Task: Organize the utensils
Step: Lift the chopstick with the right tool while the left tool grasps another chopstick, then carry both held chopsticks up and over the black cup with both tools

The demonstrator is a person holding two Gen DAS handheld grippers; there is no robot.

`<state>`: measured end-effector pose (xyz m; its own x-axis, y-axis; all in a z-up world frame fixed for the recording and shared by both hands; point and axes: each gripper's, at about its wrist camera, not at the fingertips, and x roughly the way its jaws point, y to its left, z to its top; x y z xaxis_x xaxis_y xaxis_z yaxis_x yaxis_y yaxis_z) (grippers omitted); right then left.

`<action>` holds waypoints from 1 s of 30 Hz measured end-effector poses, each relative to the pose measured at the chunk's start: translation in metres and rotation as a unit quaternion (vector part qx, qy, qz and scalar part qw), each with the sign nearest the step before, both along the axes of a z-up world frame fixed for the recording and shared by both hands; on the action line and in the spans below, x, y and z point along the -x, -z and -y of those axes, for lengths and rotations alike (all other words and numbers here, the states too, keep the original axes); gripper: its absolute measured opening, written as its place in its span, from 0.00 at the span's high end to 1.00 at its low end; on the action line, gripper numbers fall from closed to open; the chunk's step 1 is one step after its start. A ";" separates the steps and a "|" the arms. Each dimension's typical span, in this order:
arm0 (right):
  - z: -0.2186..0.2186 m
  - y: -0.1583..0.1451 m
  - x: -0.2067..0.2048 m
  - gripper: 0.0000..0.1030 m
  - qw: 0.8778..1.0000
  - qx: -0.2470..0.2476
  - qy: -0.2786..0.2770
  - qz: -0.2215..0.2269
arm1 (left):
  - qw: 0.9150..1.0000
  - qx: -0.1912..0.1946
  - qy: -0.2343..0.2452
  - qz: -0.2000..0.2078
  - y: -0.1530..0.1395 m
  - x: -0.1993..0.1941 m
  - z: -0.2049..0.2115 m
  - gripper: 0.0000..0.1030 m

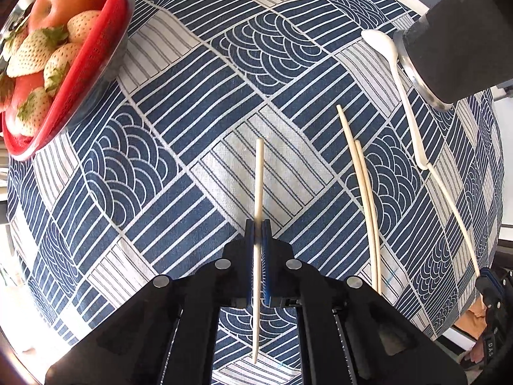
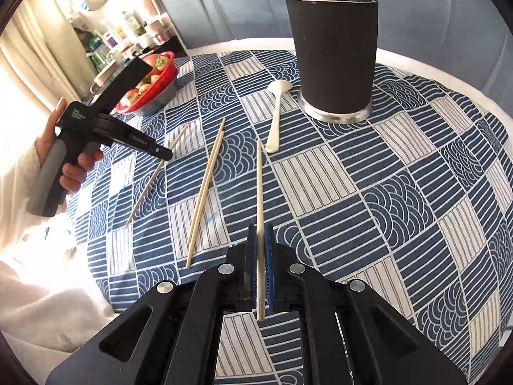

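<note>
Left gripper (image 1: 258,224) clamped tight on one chopstick (image 1: 259,176), centre frame. Right gripper (image 2: 260,229) likewise pinched on another chopstick (image 2: 259,186). Two loose chopsticks (image 2: 205,186) and spoon (image 2: 278,112) on tablecloth (image 2: 368,192), left of black holder (image 2: 333,54).

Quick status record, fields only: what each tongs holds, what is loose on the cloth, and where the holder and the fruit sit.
left tongs: shut on a chopstick
right tongs: shut on another chopstick
loose on cloth: chopstick pair side by side; white spoon
holder: dark cup, upright, at the far side of the cloth, spoon bowl beside its base
holder contents: cannot tell
fruit basket: red, at the cloth's edge, with strawberries and apples
</note>
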<state>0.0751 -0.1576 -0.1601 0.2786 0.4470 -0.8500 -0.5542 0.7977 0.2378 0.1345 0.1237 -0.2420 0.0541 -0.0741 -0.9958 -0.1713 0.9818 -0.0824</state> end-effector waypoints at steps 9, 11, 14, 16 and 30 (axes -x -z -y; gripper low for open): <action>0.022 -0.016 -0.014 0.96 0.999 -0.022 -0.037 0.027 | 0.998 -0.044 -0.029 0.034 -0.029 0.059 -0.017 0.95; 0.026 -0.023 -0.017 0.96 0.998 -0.029 -0.044 0.037 | 0.997 -0.051 -0.036 0.049 -0.041 0.068 -0.017 0.95; 0.031 -0.035 -0.021 0.96 0.996 -0.028 -0.061 0.058 | 0.995 -0.057 -0.045 0.073 -0.058 0.081 -0.016 0.95; 0.034 -0.043 -0.024 0.96 0.994 -0.025 -0.073 0.073 | 0.993 -0.061 -0.049 0.088 -0.082 0.081 -0.011 0.95; 0.058 -0.116 -0.051 0.96 0.978 0.034 -0.129 0.164 | 0.985 -0.081 -0.046 0.146 -0.129 0.034 0.035 0.95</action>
<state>0.1260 -0.2161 -0.0438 0.4263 0.4842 -0.7641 -0.7761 0.6297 -0.0340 0.1002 0.0882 -0.1128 0.3385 0.1039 -0.9352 -0.2529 0.9674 0.0159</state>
